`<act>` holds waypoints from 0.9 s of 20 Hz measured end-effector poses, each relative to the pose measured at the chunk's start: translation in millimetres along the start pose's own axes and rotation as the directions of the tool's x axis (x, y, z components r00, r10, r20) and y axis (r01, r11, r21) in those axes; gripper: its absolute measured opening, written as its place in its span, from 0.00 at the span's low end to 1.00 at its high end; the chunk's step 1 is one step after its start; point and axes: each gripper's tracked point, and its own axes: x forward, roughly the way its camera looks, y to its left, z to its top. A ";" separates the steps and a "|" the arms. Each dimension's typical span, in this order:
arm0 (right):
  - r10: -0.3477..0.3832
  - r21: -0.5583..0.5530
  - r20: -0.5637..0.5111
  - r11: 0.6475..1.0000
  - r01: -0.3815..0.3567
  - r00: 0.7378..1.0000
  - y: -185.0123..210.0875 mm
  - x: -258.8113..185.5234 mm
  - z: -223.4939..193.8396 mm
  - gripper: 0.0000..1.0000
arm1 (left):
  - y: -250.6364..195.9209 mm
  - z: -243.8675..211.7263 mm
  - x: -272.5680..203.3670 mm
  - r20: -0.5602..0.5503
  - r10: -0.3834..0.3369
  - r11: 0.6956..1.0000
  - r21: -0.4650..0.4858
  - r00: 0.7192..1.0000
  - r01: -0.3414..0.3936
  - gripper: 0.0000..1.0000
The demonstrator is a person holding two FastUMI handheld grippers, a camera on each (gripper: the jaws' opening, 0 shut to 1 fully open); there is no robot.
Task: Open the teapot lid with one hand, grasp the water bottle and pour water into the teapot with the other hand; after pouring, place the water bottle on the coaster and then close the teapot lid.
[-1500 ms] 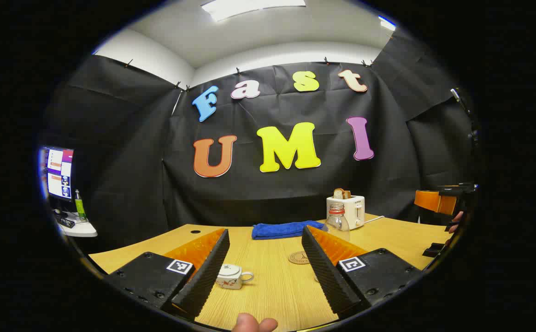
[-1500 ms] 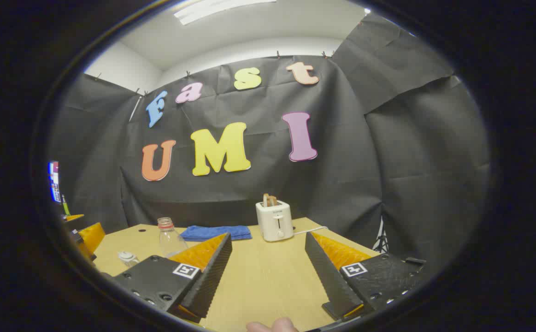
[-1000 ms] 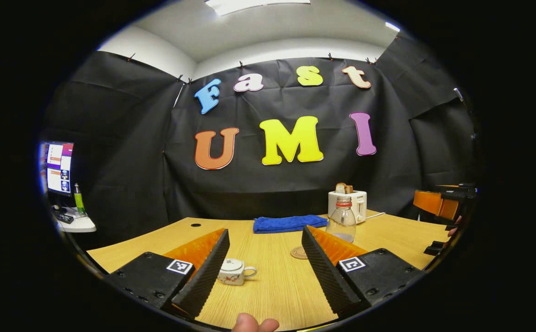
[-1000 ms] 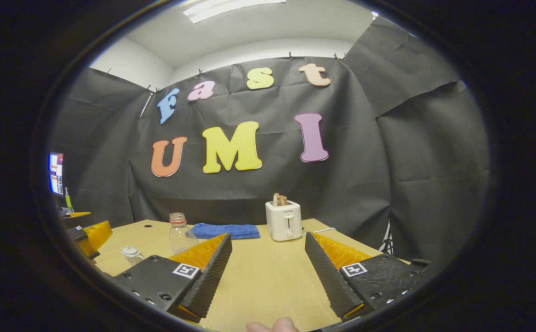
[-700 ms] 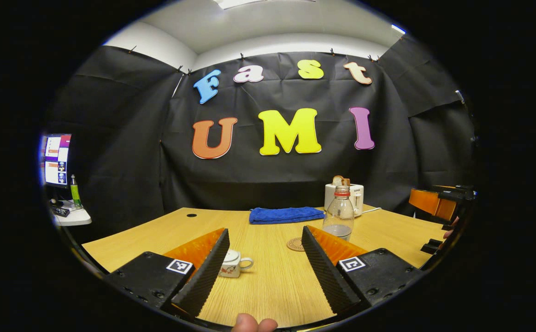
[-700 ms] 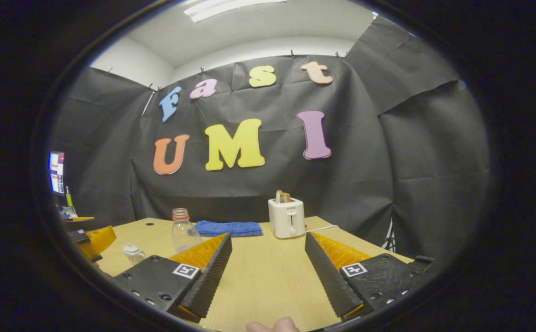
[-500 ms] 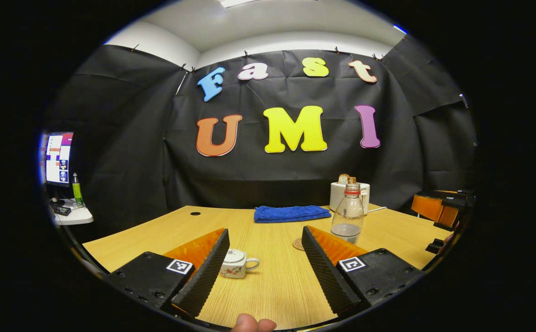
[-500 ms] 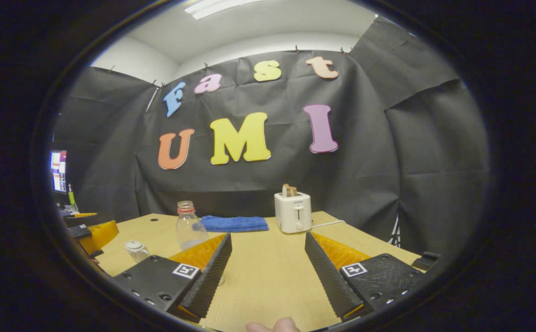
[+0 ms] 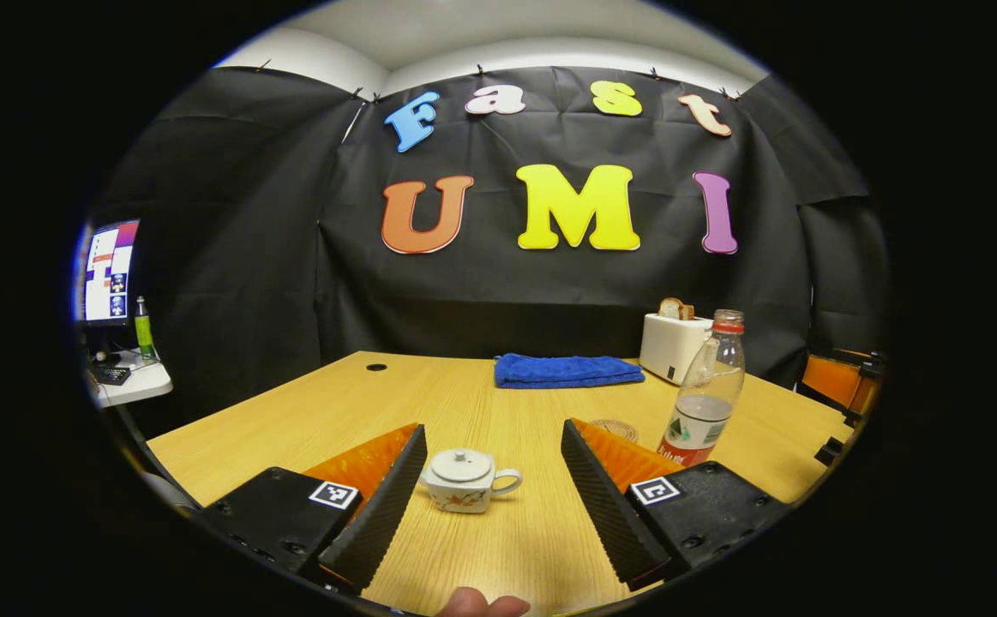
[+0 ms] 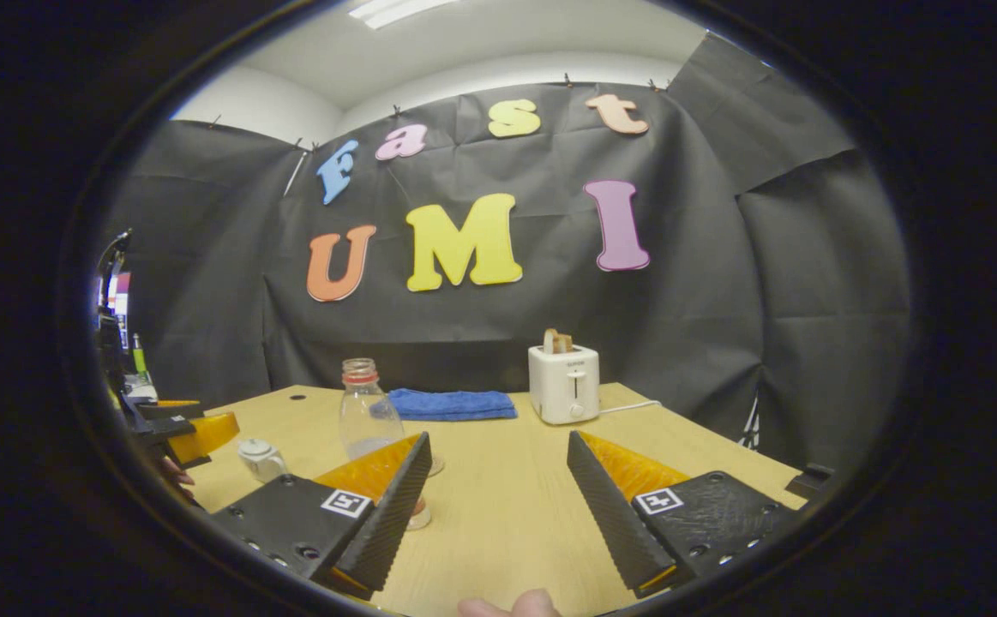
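Black cloth walled the booth behind a pale wooden table (image 9: pixel 309 411), on which all the task's things stood. Left gripper view: the left gripper (image 9: pixel 492 501) was held low over the table's near edge with its two fingers spread wide and nothing between them; a fingertip (image 9: pixel 481 605) of the holding hand showed at the bottom. A small white teapot (image 9: pixel 464 480), lid (image 9: pixel 461 465) seated, stood just ahead of the gripper, close to its left finger, with its handle toward the right finger. Ahead and to the right of the right finger stood an upright clear water bottle (image 9: pixel 708 390) with a red collar at its open neck and a little water inside. A round coaster (image 9: pixel 614 428) lay on the table just left of the bottle, partly hidden behind the right finger. Farther ahead lay a folded blue towel (image 9: pixel 567 370), and right of it a white toaster (image 9: pixel 674 343) holding bread.

Right gripper view: the right gripper (image 10: pixel 498 501) was likewise spread wide and empty, low over the table (image 10: pixel 498 488). The water bottle (image 10: pixel 365 416) rose just behind its left finger, not touching it as far as could be told. The teapot (image 10: pixel 260 458) stood farther left, near the left gripper (image 10: pixel 185 433). The toaster (image 10: pixel 564 383) and the towel (image 10: pixel 451 404) stood well ahead.
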 end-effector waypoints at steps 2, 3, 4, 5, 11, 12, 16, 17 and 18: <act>0.005 0.002 -0.022 1.000 -0.005 1.000 1.6 2.2 -7.2 0.96 | 6.0 -9.4 8.9 -0.038 0.011 1.000 0.003 0.999 -0.011 0.99; 0.004 0.000 -0.028 1.000 -0.004 1.000 1.3 3.6 -10.5 0.92 | 11.2 -16.7 17.2 -0.060 0.012 1.000 0.005 0.998 -0.012 0.99; -0.007 -0.006 -0.031 1.000 0.006 0.999 -0.8 5.0 -11.3 0.95 | 13.8 -21.4 23.9 -0.079 0.018 1.000 0.007 0.997 -0.017 0.98; -0.015 -0.012 -0.033 1.000 0.015 0.999 -3.9 6.7 -12.5 0.96 | 15.4 -24.9 29.2 -0.092 0.020 1.000 0.008 0.996 -0.019 0.98; -0.032 -0.020 -0.055 0.999 0.031 0.998 -8.9 11.4 -19.9 0.95 | 23.1 -40.1 56.2 -0.158 0.035 0.999 -0.005 0.987 -0.036 0.81; -0.033 -0.019 -0.064 0.999 0.032 0.997 -10.1 11.5 -22.8 0.96 | 23.7 -44.1 58.4 -0.173 0.035 0.999 -0.005 0.984 -0.037 0.74; -0.045 -0.013 -0.078 0.999 0.044 0.996 -15.3 13.6 -26.5 0.95 | 24.5 -48.9 63.2 -0.186 0.043 0.999 0.039 0.982 -0.036 0.60; -0.045 -0.011 -0.080 0.999 0.044 0.996 -14.8 14.7 -26.3 0.95 | 24.5 -48.0 63.8 -0.182 0.046 0.998 0.053 0.982 -0.037 0.57; -0.040 -0.012 -0.084 0.999 0.039 0.996 -12.8 16.1 -26.9 0.95 | 25.9 -49.1 64.8 -0.178 0.051 0.997 0.067 0.983 -0.040 0.48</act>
